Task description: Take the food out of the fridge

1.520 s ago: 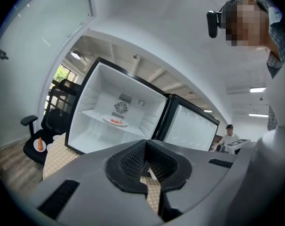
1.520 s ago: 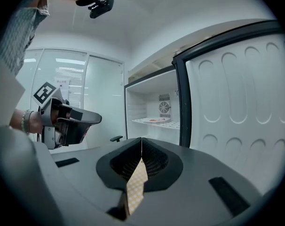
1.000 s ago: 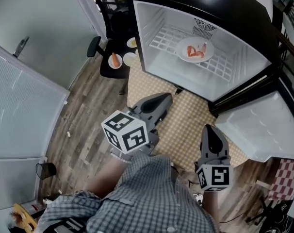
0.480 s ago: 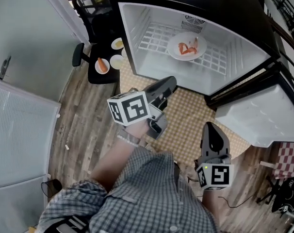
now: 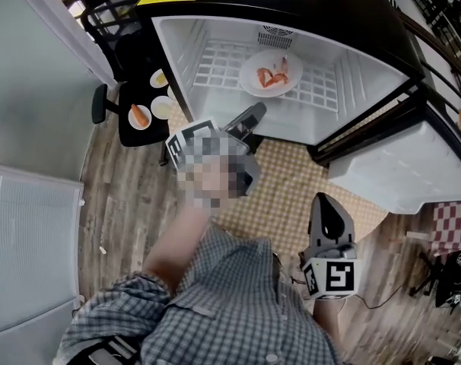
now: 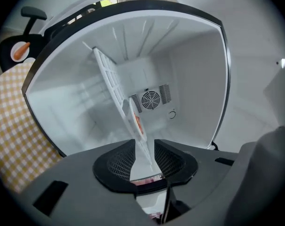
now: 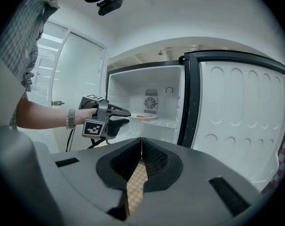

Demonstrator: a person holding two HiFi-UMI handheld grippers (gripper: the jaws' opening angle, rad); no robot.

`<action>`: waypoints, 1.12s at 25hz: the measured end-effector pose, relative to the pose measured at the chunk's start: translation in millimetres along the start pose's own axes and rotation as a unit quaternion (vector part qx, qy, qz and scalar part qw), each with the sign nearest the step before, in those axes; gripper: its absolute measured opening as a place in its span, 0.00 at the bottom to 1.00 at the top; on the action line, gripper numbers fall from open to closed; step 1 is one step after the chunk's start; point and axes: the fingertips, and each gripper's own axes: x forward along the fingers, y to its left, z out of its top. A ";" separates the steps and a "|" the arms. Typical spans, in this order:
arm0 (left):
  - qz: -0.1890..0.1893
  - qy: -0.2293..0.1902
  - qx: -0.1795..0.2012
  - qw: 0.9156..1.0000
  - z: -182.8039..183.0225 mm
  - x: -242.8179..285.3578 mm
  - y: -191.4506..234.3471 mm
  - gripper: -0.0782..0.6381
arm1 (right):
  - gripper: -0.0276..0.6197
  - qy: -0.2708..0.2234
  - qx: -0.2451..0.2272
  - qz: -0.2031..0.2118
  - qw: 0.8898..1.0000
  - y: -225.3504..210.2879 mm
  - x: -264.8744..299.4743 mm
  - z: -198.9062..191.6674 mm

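A white plate point(image 5: 271, 73) with red-orange food point(image 5: 270, 77) sits on the wire shelf inside the open fridge point(image 5: 352, 74). My left gripper point(image 5: 249, 119) is level at the fridge's front edge, short of the plate. Its jaws have just been opening, and they stand open with nothing between them. In the left gripper view the plate point(image 6: 132, 119) and food point(image 6: 138, 124) appear beyond my left gripper point(image 6: 143, 149), tilted on the shelf. My right gripper point(image 5: 327, 204) hangs back over the checked rug, shut and empty. The right gripper view shows my right gripper point(image 7: 141, 142), my left gripper point(image 7: 126, 114) and the plate point(image 7: 145, 117).
The fridge door point(image 5: 398, 173) stands open at the right. A black chair point(image 5: 124, 128) left of the fridge carries a dish with a carrot point(image 5: 139, 115) and two other small dishes point(image 5: 163, 106). A yellow checked rug point(image 5: 291, 181) lies before the fridge on the wood floor.
My left gripper has moved forward to the fridge's opening and rolled. The right gripper has kept its place over the rug.
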 end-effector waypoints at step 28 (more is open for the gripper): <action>0.012 0.022 -0.094 0.995 14.9 31.2 13.9 0.15 | 0.06 0.005 0.011 0.013 1.000 9.6 13.8 -6.1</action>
